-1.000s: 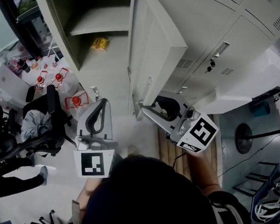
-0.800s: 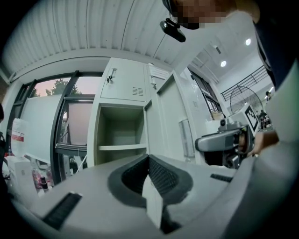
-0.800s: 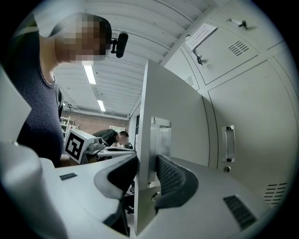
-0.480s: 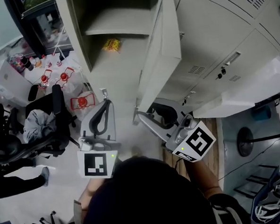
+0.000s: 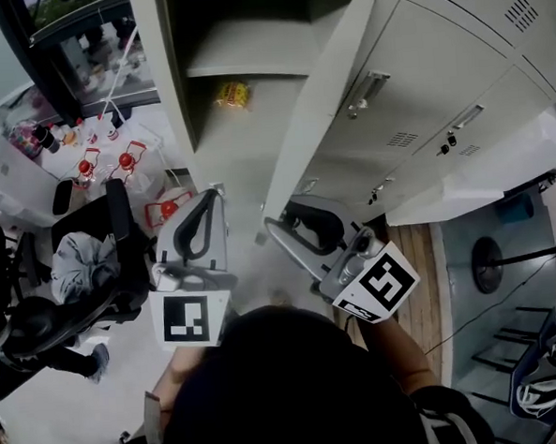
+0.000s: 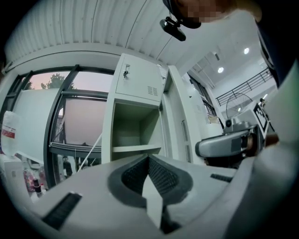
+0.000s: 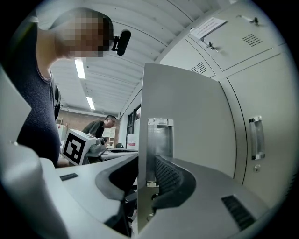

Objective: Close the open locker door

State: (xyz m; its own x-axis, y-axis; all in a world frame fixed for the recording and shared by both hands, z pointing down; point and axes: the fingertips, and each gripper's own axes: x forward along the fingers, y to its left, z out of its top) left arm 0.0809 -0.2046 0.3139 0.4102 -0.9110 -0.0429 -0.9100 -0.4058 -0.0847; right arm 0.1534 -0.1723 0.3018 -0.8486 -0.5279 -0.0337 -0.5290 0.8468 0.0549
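One open locker door (image 5: 327, 101), cluttered floor (image 5: 83, 418)

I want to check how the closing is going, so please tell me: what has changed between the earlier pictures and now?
The locker door has swung partway toward its opening, the right gripper going along; its jaws have just been closing, with the door's free edge between them. The left gripper drifted the same way, still shut and empty. The yellow packet stays inside; the door is not closed yet.
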